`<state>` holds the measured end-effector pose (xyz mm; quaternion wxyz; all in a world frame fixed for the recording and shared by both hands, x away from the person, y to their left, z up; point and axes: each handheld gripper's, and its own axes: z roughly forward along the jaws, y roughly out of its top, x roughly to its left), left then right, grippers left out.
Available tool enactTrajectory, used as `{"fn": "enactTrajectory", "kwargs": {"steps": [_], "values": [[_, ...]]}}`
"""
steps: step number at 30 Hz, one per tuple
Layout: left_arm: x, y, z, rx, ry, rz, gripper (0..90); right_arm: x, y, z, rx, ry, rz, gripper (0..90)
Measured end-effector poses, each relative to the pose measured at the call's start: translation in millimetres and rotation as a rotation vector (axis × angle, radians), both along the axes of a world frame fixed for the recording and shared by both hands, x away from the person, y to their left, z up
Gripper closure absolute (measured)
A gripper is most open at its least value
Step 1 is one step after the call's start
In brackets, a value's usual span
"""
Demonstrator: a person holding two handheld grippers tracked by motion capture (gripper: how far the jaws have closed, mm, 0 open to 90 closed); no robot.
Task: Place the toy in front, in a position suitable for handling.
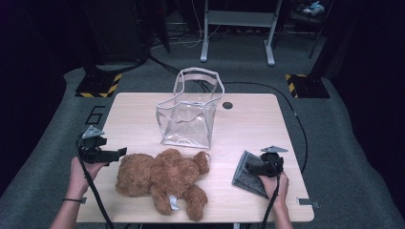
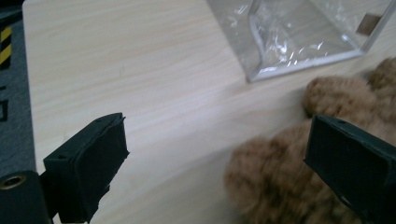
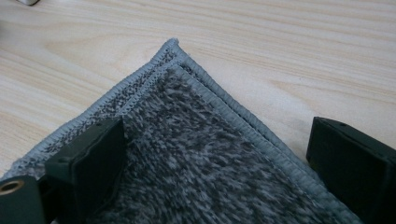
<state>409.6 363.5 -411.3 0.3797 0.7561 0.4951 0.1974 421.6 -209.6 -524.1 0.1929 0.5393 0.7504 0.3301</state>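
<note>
Between the right gripper's (image 3: 217, 163) wide-apart jaws lies the grey cloth (image 3: 205, 158). Push down, then pinch its corner. Left gripper (image 2: 217, 158) jaws gape too, beside the teddy bear (image 2: 289, 177).

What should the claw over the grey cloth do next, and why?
Probably close. The right claw is open, one jaw over the grey cloth near its corner and the other past its edge, gripping nothing. Closing on that edge would likely pick it up off the table.

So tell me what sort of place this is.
Probably a lab or recording studio, not a home. A single wooden table stands on grey carpet in a dark room, hazard-striped stand bases flank it, and cables trail across the floor towards a metal frame behind.
</note>
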Motion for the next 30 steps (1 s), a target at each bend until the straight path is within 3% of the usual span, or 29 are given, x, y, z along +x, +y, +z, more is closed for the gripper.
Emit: {"fn": "enactTrajectory", "kwargs": {"steps": [2, 8, 14, 20, 22, 30], "values": [[6.5, -3.3, 5.8, -0.019, -0.003, -0.015, 5.4, -1.1, 1.1, -0.9, -0.02, -0.008, 0.002, 4.3], [28.5, -14.3, 22.8, -0.054, -0.032, -0.037, 5.8, -3.4, 1.3, -1.8, -0.019, -0.016, 0.004, 4.6], [52.6, -29.3, 31.9, -0.07, -0.017, -0.082, 5.5, -3.7, 1.6, -2.7, -0.008, -0.026, 0.003, 4.7], [75.1, -47.5, 40.2, -0.114, -0.01, -0.11, 5.1, -4.6, 1.8, -3.1, -0.012, -0.031, 0.001, 4.7], [81.4, -53.8, 43.1, -0.095, -0.02, -0.125, 6.2, -4.6, 1.8, -3.1, -0.011, -0.031, 0.0, 4.7], [101.7, -74.0, 48.2, -0.102, -0.032, -0.15, 16.7, -4.8, 0.7, -3.1, -0.015, -0.031, 0.003, 4.9]]}}
